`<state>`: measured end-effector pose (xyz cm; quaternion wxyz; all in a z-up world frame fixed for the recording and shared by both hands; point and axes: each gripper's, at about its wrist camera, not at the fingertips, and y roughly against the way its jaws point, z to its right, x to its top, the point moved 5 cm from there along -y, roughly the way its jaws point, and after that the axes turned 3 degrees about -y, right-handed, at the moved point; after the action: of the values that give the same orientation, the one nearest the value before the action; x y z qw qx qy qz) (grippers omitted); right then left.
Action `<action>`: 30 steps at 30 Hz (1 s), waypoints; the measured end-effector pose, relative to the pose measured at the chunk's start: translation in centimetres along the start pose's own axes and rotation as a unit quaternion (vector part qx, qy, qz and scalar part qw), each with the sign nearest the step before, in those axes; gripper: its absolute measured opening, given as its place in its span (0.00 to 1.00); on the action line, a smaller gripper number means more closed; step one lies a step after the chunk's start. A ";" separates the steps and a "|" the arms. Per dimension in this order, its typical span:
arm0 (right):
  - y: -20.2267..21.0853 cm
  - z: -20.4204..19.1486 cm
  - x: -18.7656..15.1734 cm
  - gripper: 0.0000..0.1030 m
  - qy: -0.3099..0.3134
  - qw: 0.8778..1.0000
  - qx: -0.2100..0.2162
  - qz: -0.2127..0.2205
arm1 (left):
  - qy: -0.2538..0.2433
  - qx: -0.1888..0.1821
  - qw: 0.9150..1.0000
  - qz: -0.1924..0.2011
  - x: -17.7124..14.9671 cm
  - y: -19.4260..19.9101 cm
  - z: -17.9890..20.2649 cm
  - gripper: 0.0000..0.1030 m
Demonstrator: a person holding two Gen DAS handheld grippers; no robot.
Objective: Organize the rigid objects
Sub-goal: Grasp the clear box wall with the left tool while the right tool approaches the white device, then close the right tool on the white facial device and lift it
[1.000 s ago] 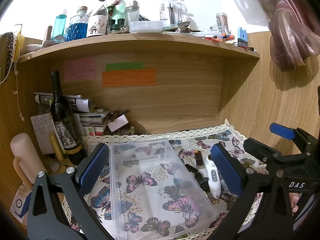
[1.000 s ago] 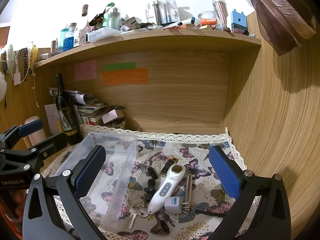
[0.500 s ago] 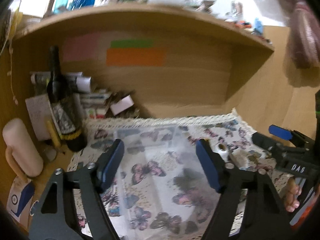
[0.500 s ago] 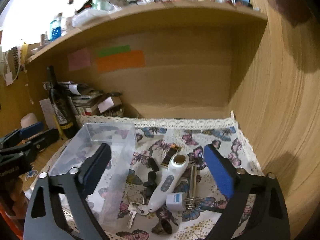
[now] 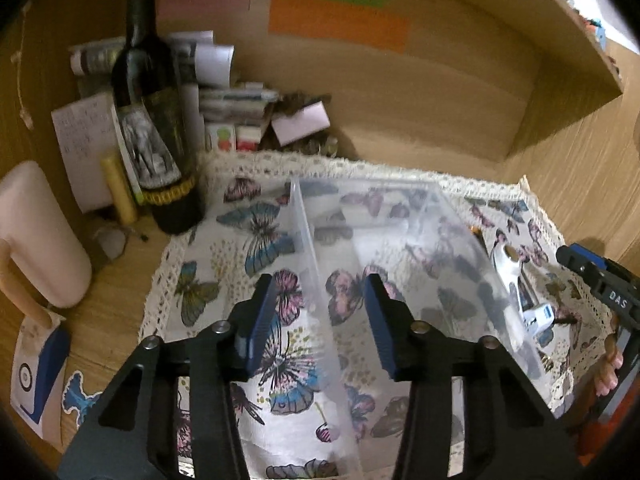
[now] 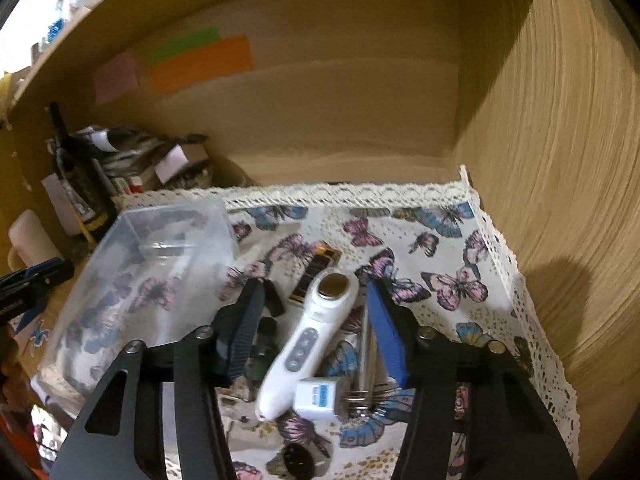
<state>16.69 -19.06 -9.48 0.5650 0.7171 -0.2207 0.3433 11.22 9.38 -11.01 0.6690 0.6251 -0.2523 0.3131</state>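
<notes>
A clear plastic box (image 5: 400,264) stands on the butterfly cloth (image 5: 224,248); it also shows at the left of the right wrist view (image 6: 152,264). My left gripper (image 5: 320,300) is open and straddles the box's left wall. My right gripper (image 6: 316,312) is open, with a white handheld device (image 6: 312,332) between its fingers, not gripped. Around the device lie a small white and blue box (image 6: 318,396), a metal tool (image 6: 366,360), black pieces (image 6: 268,320) and a dark bar with gold ends (image 6: 316,268).
A dark wine bottle (image 5: 156,120), papers and small boxes (image 5: 240,120) stand at the back left. A pale pink cylinder (image 5: 40,236) is at the far left. Wooden walls (image 6: 560,160) close the back and right. A black round item (image 6: 298,458) lies near the front edge.
Both grippers have moved forward and down and narrowed their jaws. The left now straddles the box's left wall; the right is now over the white device.
</notes>
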 end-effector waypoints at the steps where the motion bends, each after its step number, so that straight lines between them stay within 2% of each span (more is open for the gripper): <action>1: -0.3 0.2 0.0 0.44 -0.001 1.000 -0.001 -0.005 | 0.000 -0.001 1.000 -0.007 -0.2 -0.3 0.0 0.39; 3: -1.0 0.7 -0.3 0.42 -0.012 1.000 -0.003 -0.019 | 0.000 -0.007 1.000 -0.021 -0.5 -0.9 -0.1 0.34; 5: -1.8 1.3 -0.6 0.42 -0.018 0.999 -0.007 -0.033 | -0.001 -0.014 0.999 -0.036 -0.8 -1.6 0.0 0.23; 11: -3.8 2.6 -1.5 0.42 -0.025 0.997 -0.024 -0.075 | -0.005 -0.033 0.998 -0.054 -1.3 -3.1 0.3 0.13; 15: -4.9 3.0 -2.2 0.42 -0.032 0.994 -0.024 -0.099 | -0.011 -0.027 0.998 -0.049 -1.3 -3.3 0.6 0.13; 17: -5.3 2.9 -2.3 0.42 -0.041 0.993 -0.011 -0.111 | -0.011 -0.029 0.998 -0.048 -1.3 -3.3 0.5 0.13; 24: -7.0 1.0 -1.5 0.42 -0.026 0.992 0.003 -0.124 | -0.019 -0.029 0.999 -0.040 -1.4 -3.1 0.5 0.13; 30: -10.4 0.1 -2.5 0.42 -0.011 0.984 -0.003 -0.177 | -0.019 -0.037 0.999 -0.036 -1.4 -3.1 0.4 0.13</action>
<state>22.37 -16.61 -18.24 0.6164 0.7468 -0.0979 0.2296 12.57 8.74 -14.07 0.6976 0.6144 -0.2535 0.2677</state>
